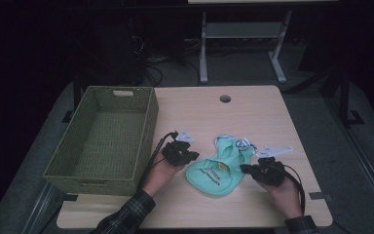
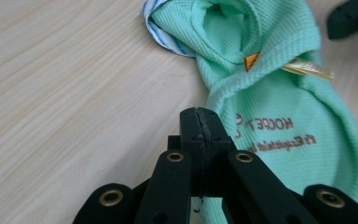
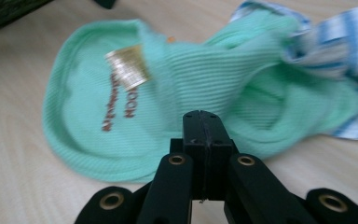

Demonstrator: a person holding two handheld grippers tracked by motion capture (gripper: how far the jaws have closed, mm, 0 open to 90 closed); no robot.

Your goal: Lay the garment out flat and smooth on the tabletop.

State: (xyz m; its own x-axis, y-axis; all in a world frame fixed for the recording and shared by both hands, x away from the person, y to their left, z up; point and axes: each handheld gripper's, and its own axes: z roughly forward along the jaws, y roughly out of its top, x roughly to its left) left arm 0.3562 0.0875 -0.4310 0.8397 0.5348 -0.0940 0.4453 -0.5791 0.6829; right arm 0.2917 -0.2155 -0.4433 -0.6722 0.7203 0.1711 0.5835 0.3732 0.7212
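While both grippers sit either side of the mint-green garment [image 1: 217, 167], neither one actually has it: the left gripper [image 2: 199, 116] has its jaws pressed flat together with nothing between them, tip just beside the cloth's edge, and the right gripper [image 3: 200, 119] is the same, jaws closed empty right at the near hem. The garment lies crumpled in the middle of the tabletop [image 1: 253, 109], between the two hands, with the woven green basket [image 1: 146, 122] well off to the left. My guess is it's getting folded or moved to the basket, so if I were doing it I'd open the jaws wide first, come in low and pinch a single layer at opposite edges, not the bunched twist near the blue-striped trim [image 2: 161, 35]; grabbing the bunch would just drag a lump. Keep the gold tag [image 3: 127, 67] out of the pinch too. Hard to say what this thing really is, the printed lettering is partly folded under and blurry from the right gripper view, and the far side's layers are hidden under the folds.
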